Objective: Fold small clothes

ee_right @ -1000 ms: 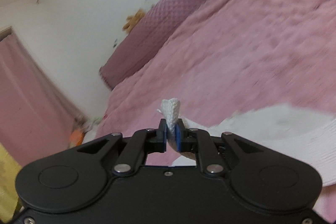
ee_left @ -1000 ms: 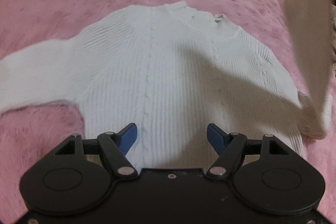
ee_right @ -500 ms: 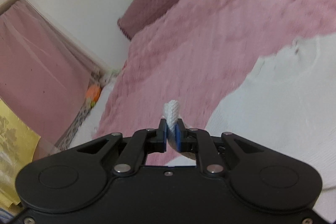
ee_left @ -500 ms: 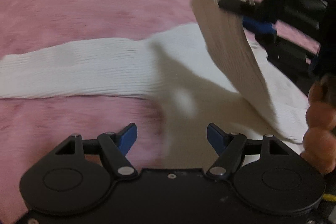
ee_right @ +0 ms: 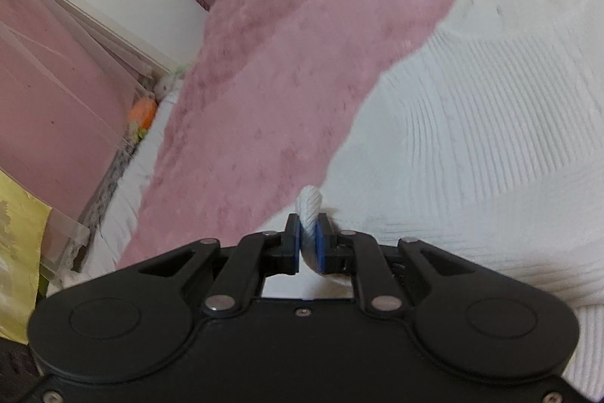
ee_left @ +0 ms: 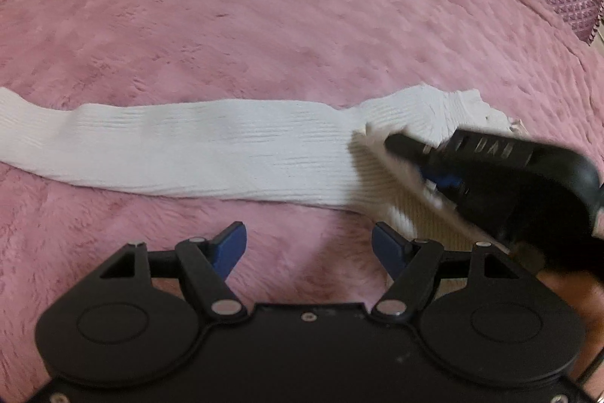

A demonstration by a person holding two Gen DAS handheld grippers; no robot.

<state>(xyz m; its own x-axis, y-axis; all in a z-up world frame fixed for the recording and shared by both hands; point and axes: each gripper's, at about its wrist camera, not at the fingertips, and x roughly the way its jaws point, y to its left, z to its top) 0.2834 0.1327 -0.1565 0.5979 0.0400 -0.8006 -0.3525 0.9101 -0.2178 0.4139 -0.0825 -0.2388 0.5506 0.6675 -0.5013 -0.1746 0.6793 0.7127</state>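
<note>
Sweater (ee_right: 472,146), white ribbed, is spread on the pink bed (ee_left: 302,25). Its sleeve cuff is pinched between nearly closed right gripper (ee_right: 309,244) jaws. Left gripper (ee_left: 308,246) jaws stand wide, empty.

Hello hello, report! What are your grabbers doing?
Left gripper open, empty. Right gripper shut on sweater cuff, folding across. Other sleeve flat on blanket. Nothing blocking.

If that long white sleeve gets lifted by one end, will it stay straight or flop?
Probably flop: the sleeve lies limp and wavy on the pink blanket. The knit bunches between the right gripper pads, so it looks soft, likely light, and unlikely to slip.
</note>
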